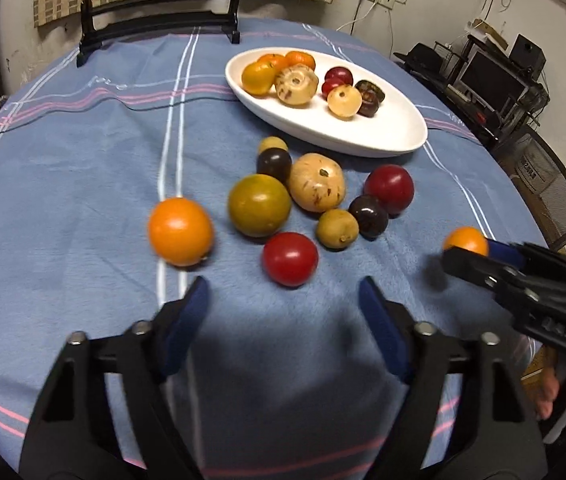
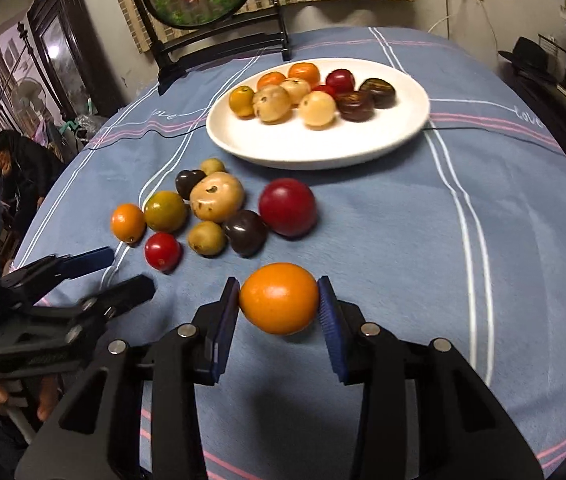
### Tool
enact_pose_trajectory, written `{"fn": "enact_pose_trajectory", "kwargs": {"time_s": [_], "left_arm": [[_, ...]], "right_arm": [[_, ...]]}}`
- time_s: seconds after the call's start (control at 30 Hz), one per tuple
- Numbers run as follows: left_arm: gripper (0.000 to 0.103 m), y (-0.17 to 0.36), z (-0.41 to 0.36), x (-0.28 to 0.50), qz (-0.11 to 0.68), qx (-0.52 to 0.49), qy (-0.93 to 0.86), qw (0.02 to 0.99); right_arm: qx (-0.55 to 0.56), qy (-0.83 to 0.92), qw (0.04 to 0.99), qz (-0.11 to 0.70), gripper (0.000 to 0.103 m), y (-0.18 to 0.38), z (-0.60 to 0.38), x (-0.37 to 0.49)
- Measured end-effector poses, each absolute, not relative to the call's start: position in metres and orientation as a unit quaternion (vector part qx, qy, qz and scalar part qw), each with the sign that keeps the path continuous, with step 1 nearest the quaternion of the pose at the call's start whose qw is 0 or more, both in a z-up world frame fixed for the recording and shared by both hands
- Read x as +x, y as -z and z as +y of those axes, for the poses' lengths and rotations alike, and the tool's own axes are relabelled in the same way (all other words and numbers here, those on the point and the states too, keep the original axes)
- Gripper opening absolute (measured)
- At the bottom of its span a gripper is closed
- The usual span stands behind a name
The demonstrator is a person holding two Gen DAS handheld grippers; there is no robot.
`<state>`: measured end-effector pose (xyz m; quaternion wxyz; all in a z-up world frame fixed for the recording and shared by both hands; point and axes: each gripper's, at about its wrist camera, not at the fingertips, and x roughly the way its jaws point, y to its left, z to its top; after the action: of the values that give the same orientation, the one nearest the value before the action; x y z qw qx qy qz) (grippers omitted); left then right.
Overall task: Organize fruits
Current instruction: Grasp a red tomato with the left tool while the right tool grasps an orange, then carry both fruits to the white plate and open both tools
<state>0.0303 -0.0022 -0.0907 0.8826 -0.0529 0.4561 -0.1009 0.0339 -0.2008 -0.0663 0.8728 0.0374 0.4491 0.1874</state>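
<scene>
Blue-clothed bench (image 2: 403, 240): right hand-held gripper (image 2: 279, 304) clamped on orange (image 2: 279, 298), plate (image 2: 323, 148) straight ahead; left hand-held gripper (image 1: 283, 312) apart, empty.

Both wrist views look steeply down, close; share fruit pile (image 1: 307, 196), plate (image 2: 323, 148)

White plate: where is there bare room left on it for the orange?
The white plate has a bare strip along its near rim, in front of the fruit crowded at its back. The right gripper holds the orange. The blue cloth right of the loose fruit is bare.
</scene>
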Motion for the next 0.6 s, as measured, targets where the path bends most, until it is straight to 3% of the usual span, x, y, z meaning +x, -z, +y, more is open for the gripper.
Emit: {"fn": "enact_pose_trajectory", "kwargs": {"time_s": [0.17, 0.23, 0.27, 0.6], "left_arm": [[0.059, 0.100, -0.011, 0.044, 0.458, -0.041, 0.084, 0.884], [0.036, 0.100, -0.013, 0.046, 0.455, -0.031, 0.075, 0.887], [0.033, 0.099, -0.012, 0.046, 0.455, -0.036, 0.077, 0.887], [0.031, 0.081, -0.005, 0.025, 0.450, -0.058, 0.110, 0.884]], "right_arm": [[0.049, -0.196, 0.873, 0.443, 0.040, 0.063, -0.208, 0.027], [0.053, -0.197, 0.873, 0.443, 0.040, 0.063, -0.210, 0.026], [0.054, -0.196, 0.873, 0.443, 0.040, 0.063, -0.210, 0.026], [0.050, -0.199, 0.873, 0.442, 0.040, 0.060, -0.203, 0.025]]}}
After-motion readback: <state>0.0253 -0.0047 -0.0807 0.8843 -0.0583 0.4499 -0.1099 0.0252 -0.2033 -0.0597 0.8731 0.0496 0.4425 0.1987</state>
